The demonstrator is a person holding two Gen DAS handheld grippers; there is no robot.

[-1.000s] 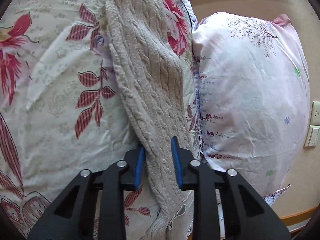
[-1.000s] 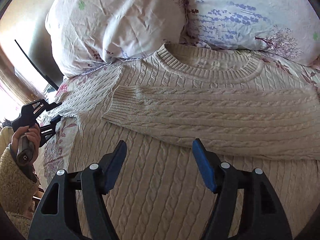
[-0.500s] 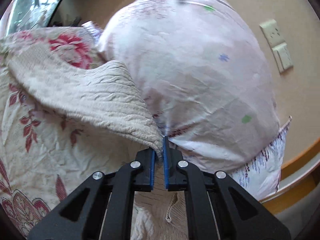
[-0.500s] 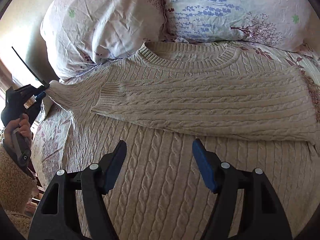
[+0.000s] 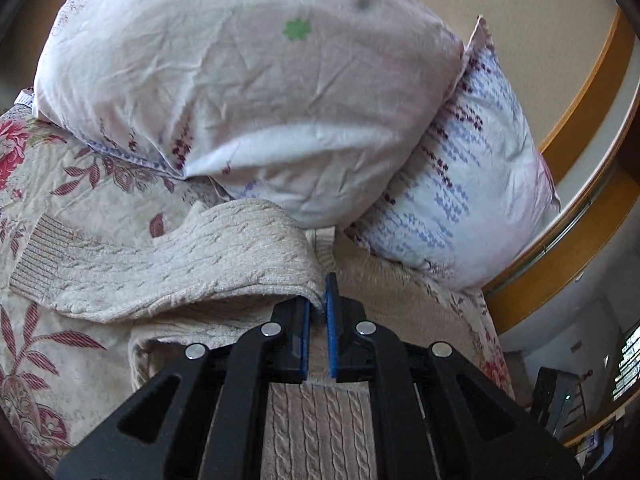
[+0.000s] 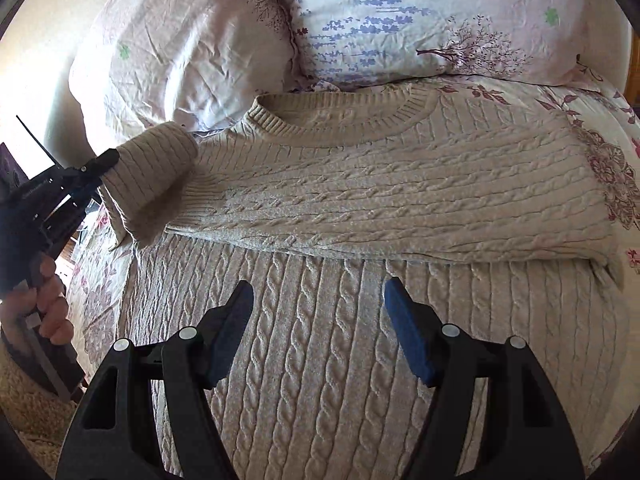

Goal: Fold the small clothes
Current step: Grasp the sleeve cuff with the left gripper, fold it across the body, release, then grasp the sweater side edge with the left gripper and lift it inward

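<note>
A cream cable-knit sweater (image 6: pixel 320 360) lies flat on the bed with its collar toward the pillows. One sleeve (image 6: pixel 400 208) is folded across the chest. My left gripper (image 5: pixel 317 304) is shut on a fold of the other sleeve (image 5: pixel 180 264), which hangs lifted, its ribbed cuff (image 5: pixel 40 252) trailing to the left. In the right wrist view that left gripper (image 6: pixel 106 162) holds the bunched sleeve (image 6: pixel 152 176) above the sweater's left shoulder. My right gripper (image 6: pixel 318 320) hovers open over the sweater's body with nothing between its fingers.
Two floral pillows (image 6: pixel 192 40) (image 6: pixel 400 12) lean at the head of the bed, just behind the collar. A floral bedspread (image 5: pixel 60 360) lies under the sweater. A wooden frame (image 5: pixel 580 220) runs along the right. A person's hand (image 6: pixel 48 304) grips the left tool.
My left gripper closed on the sleeve, lifted it off the bedspread and carried it toward the sweater's shoulder while rolling. The right gripper shifted slightly and stayed open.
</note>
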